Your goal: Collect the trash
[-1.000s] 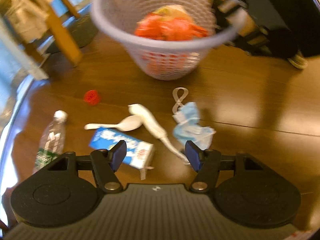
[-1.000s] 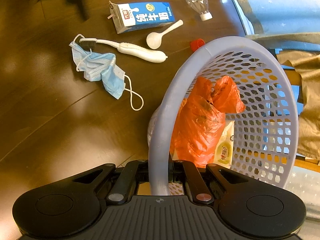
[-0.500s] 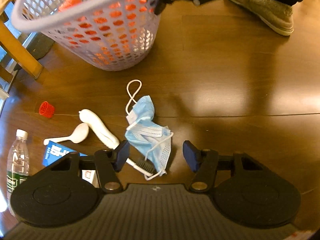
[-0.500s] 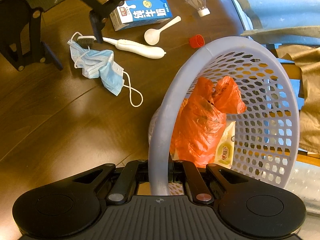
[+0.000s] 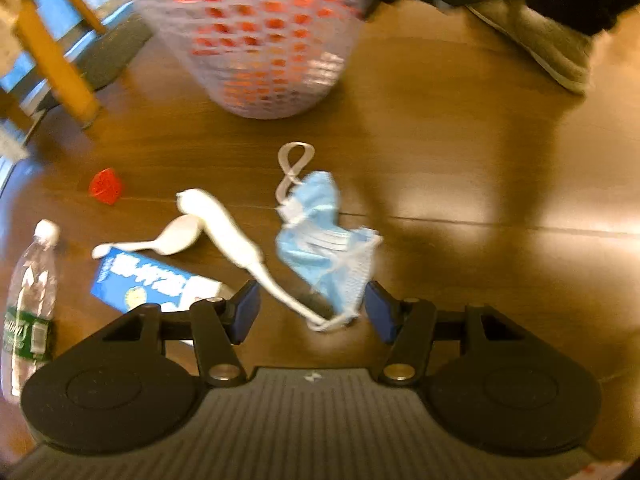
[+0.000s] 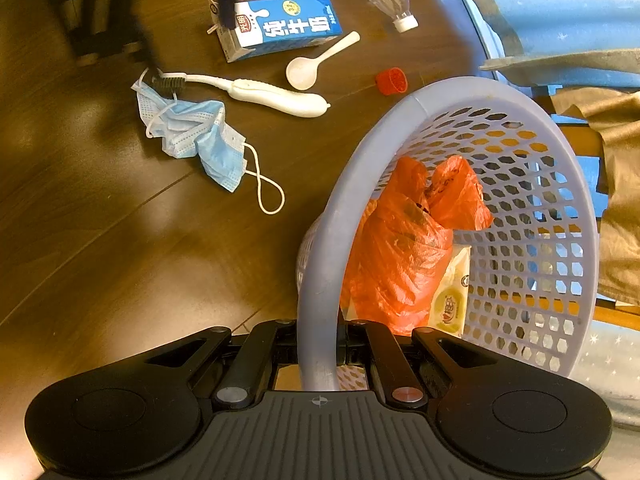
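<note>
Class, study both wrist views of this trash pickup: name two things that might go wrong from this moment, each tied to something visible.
1. The left gripper, jaws open, straddles both the face mask and the bristle end of the brush; closing might catch both, or snag only an ear loop.
2. The right gripper holds the basket by one spot on its rim; the basket may tip, spilling the orange bag.

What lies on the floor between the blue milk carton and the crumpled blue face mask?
In the right wrist view, a white long-handled brush lies between the blue milk carton and the crumpled blue face mask, its dark bristle head touching the mask.
</note>
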`<control>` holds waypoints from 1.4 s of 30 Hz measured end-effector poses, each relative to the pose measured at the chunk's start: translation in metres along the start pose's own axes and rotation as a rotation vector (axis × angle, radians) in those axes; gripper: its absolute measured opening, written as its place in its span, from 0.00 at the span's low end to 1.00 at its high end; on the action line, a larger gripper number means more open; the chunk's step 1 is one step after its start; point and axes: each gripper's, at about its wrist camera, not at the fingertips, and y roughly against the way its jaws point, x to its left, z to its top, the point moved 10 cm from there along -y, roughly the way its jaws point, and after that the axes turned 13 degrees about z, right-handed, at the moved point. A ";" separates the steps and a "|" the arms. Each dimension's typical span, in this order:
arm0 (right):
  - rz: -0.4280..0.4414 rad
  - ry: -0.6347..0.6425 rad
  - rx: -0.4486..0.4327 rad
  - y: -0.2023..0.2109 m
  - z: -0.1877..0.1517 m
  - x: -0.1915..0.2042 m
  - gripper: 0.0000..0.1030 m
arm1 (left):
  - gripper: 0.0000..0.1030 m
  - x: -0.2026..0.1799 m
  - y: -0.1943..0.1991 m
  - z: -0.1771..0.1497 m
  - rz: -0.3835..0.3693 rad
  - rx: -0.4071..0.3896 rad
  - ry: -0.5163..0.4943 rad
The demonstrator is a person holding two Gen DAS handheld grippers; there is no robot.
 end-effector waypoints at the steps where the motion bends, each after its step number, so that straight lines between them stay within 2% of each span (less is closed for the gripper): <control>1: 0.000 -0.001 0.000 0.000 0.001 0.000 0.02 | 0.52 0.010 -0.003 0.001 0.014 0.017 0.045; 7: -0.003 0.000 -0.002 -0.001 0.000 0.000 0.02 | 0.39 0.039 -0.031 0.013 0.035 0.086 0.245; 9: -0.004 0.001 -0.002 -0.001 0.000 0.001 0.02 | 0.36 0.042 -0.038 0.016 0.038 0.091 0.273; 13: -0.011 0.012 0.004 -0.002 -0.003 0.001 0.02 | 0.35 0.042 -0.055 0.023 0.048 0.106 0.304; 24: -0.036 0.032 0.031 -0.009 -0.016 0.000 0.02 | 0.31 0.043 -0.093 0.018 0.068 0.144 0.279; 28: -0.035 0.028 0.036 -0.011 -0.016 -0.001 0.02 | 0.29 0.047 -0.095 0.018 0.068 0.142 0.290; 30: -0.032 0.027 0.036 -0.012 -0.012 -0.002 0.02 | 0.22 0.048 -0.096 0.018 0.063 0.142 0.292; 35: -0.026 0.019 0.033 -0.013 -0.009 -0.005 0.02 | 0.17 0.049 -0.094 0.014 0.055 0.150 0.292; 42: -0.024 0.020 0.031 -0.012 -0.008 -0.005 0.02 | 0.16 0.053 -0.075 0.016 0.040 0.128 0.298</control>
